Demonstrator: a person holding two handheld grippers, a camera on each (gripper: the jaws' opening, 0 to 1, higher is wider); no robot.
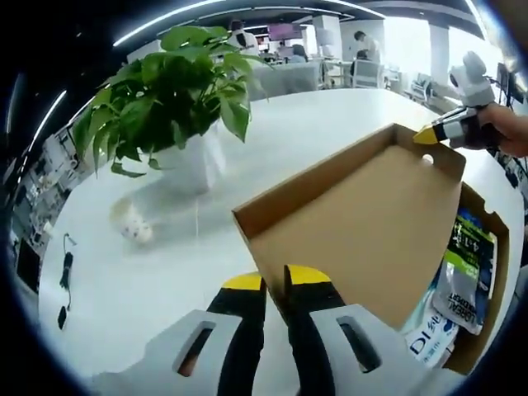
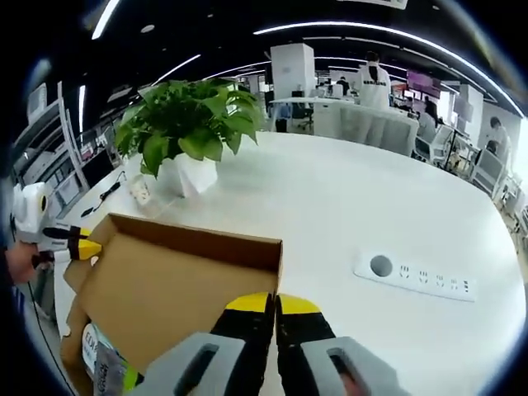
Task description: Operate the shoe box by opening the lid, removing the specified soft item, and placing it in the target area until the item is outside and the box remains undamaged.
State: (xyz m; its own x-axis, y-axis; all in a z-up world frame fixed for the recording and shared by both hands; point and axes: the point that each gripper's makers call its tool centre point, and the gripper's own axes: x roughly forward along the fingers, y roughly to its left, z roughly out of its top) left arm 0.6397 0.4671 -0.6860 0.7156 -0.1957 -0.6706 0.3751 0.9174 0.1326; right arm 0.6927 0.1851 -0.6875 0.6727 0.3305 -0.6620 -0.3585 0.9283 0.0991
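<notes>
My worry is the raised brown cardboard lid (image 1: 363,223) of the shoe box (image 2: 78,318): both grippers pinch its free edge at opposite corners, so uneven pulling could crease or tear the flap, or drag the whole box along the white table (image 2: 346,206). My left gripper (image 1: 275,279) has its yellow-tipped jaws nearly together, nipping the lid's near corner. My right gripper (image 2: 274,304) is likewise narrow, clamped on the lid's edge at the other corner. The soft printed plastic packets (image 1: 462,280) lie inside the box, under the lifted lid, not yet taken out. The leafy green plant in a white pot (image 1: 177,107) stands beyond the box, well apart from it.
</notes>
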